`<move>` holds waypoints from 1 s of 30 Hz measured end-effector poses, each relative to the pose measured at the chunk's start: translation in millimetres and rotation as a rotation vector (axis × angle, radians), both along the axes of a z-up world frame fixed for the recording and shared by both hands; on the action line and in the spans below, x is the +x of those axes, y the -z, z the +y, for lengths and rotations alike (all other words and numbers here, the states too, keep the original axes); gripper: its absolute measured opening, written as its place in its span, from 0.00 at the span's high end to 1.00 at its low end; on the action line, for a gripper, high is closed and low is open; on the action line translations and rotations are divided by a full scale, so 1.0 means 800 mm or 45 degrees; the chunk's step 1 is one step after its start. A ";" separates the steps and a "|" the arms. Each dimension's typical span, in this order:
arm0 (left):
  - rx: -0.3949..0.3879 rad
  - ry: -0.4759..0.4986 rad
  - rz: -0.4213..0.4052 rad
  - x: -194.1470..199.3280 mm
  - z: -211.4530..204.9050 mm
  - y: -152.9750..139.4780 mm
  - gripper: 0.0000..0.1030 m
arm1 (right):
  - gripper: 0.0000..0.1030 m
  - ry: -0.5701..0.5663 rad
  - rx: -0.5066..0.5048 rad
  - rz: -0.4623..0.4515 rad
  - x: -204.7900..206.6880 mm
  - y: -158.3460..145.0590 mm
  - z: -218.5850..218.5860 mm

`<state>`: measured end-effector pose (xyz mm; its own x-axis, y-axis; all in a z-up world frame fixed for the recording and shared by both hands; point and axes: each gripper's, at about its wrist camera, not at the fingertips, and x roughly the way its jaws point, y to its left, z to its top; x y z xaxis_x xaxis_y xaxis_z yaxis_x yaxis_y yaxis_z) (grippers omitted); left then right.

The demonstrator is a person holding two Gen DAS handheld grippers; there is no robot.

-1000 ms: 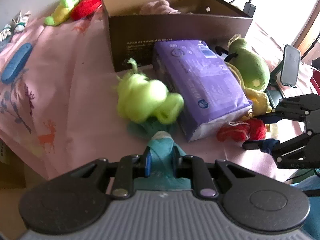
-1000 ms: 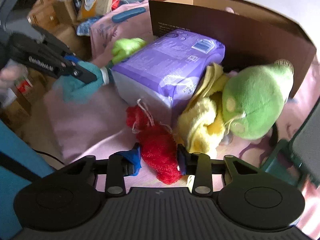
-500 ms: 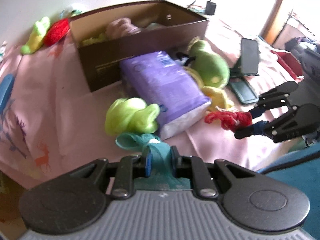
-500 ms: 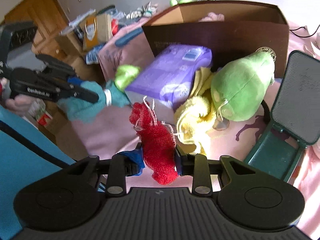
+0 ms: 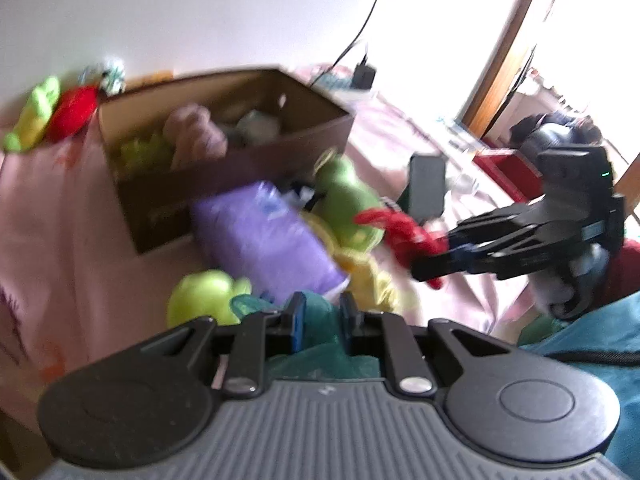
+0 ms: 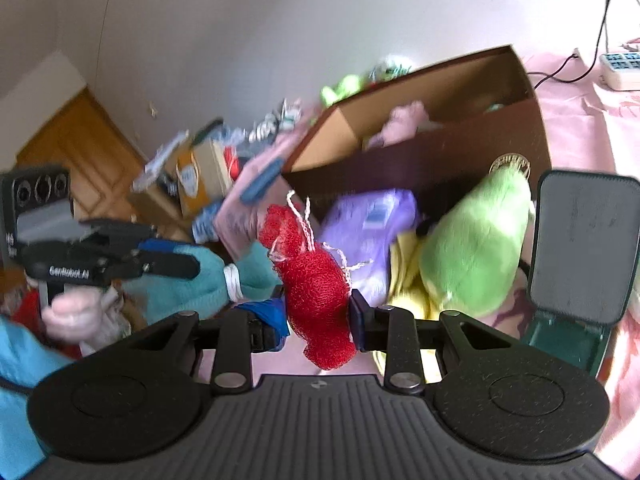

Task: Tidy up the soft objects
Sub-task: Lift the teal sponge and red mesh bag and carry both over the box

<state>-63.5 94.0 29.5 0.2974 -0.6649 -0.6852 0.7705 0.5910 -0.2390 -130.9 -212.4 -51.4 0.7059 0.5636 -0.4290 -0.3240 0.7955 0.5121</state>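
My left gripper (image 5: 321,312) is shut on a teal knitted cloth (image 5: 320,322), held up off the pink bedspread; in the right wrist view the same teal cloth (image 6: 208,276) hangs from that gripper (image 6: 192,266) at the left. My right gripper (image 6: 318,312) is shut on a red mesh puff (image 6: 316,280), also lifted; the left wrist view shows the red puff (image 5: 404,234) in it at the right. Behind stands an open brown cardboard box (image 5: 224,168) with soft things inside. A lime green fluffy item (image 5: 200,298) lies on the bedspread close to my left gripper.
A purple tissue pack (image 5: 264,240), a green pear plush (image 6: 476,248) and a yellow cloth (image 5: 368,276) lie in front of the box. A dark green case with raised lid (image 6: 580,248) stands to the right. A red and a green plush (image 5: 52,116) lie behind the box's left.
Both grippers have risen from the bedspread with their loads: the teal cloth and the red puff now hang in the air. Both views tipped up, showing more of the box's inside and the wall.
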 end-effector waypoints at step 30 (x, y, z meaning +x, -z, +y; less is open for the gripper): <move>-0.173 -0.348 -0.387 0.137 -0.049 -0.070 0.87 | 0.86 0.408 0.205 -0.101 0.132 -0.075 -0.038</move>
<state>46.5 54.7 85.7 0.6499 -0.6118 -0.4509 0.6374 0.7619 -0.1150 -25.6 -242.9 9.0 0.8851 0.3645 -0.2894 -0.1154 0.7743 0.6222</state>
